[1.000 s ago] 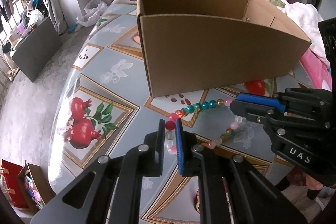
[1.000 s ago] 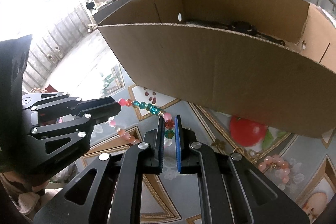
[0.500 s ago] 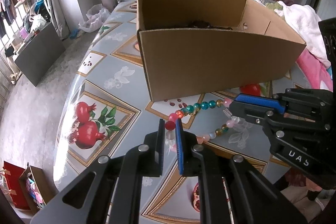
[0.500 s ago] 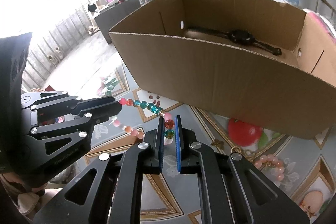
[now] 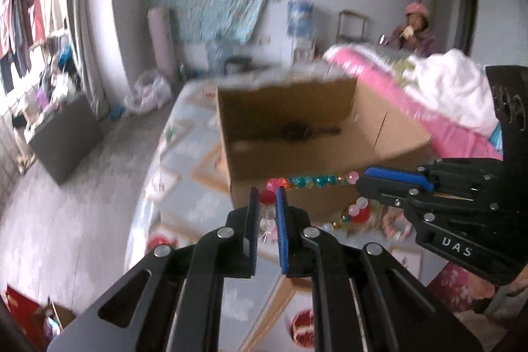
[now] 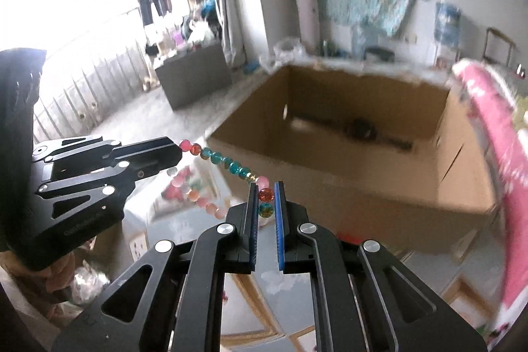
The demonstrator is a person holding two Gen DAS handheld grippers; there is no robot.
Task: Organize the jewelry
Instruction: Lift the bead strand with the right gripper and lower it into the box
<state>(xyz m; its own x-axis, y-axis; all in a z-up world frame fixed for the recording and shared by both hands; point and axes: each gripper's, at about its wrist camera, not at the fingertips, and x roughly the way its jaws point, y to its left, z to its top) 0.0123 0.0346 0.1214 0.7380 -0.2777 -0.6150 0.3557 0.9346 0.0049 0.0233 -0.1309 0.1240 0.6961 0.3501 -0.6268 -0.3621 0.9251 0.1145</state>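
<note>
A necklace of teal, red and pink beads (image 5: 316,179) hangs stretched between both grippers, in front of the cardboard box's (image 5: 250,167) near wall. My left gripper (image 5: 267,193) is shut on a red and a clear bead at one end. My right gripper (image 6: 266,202) is shut on a red and a teal bead (image 6: 266,194) at the other. The taut teal run (image 6: 227,162) spans from it to the left gripper (image 6: 178,150); the rest sags in a pink loop (image 6: 201,202). The right gripper (image 5: 361,183) shows side-on. A dark watch (image 6: 361,127) lies inside the box (image 6: 363,203).
The box stands on a table with a fruit-print cloth (image 5: 184,197). Another pink bead bracelet (image 5: 396,225) lies on the table right of the box. A pink and white bedding pile (image 5: 445,88) lies behind. A person (image 5: 415,25) sits at the far right.
Both grippers have risen with the necklace, lifting its loop clear of the table. The views now look down into the box, and the watch inside shows.
</note>
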